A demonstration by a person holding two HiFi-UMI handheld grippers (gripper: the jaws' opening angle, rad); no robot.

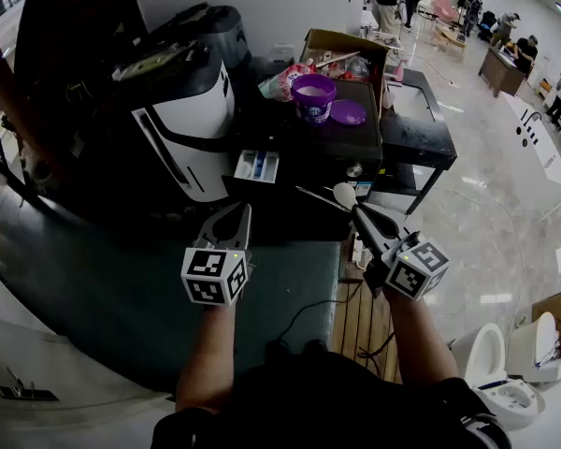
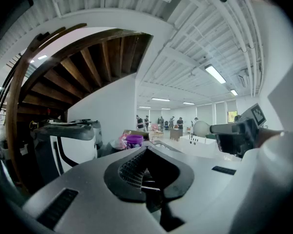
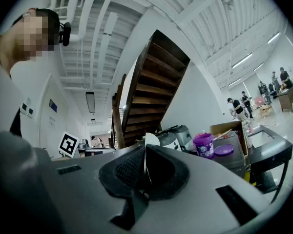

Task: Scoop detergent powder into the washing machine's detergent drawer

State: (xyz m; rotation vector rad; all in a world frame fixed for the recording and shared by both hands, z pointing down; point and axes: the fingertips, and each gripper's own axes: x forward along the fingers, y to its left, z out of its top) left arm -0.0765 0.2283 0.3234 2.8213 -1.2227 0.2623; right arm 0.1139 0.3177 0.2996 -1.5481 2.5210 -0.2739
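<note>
The white and black washing machine (image 1: 182, 110) stands at the left, with its detergent drawer (image 1: 257, 166) pulled out towards me. Behind it, an open purple detergent tub (image 1: 313, 96) sits on a dark cabinet top next to its purple lid (image 1: 348, 112). My right gripper (image 1: 360, 211) is shut on the handle of a white spoon (image 1: 344, 195), held right of the drawer and a little nearer to me. In the right gripper view the spoon bowl (image 3: 150, 139) sticks up past the jaws. My left gripper (image 1: 232, 215) is shut with nothing in it, just in front of the drawer.
A cardboard box (image 1: 341, 45) with packets stands behind the tub. A black stand (image 1: 421, 129) lies to the right. A wooden pallet (image 1: 360, 316) and a white toilet (image 1: 505, 372) are on the floor at lower right. People stand far back.
</note>
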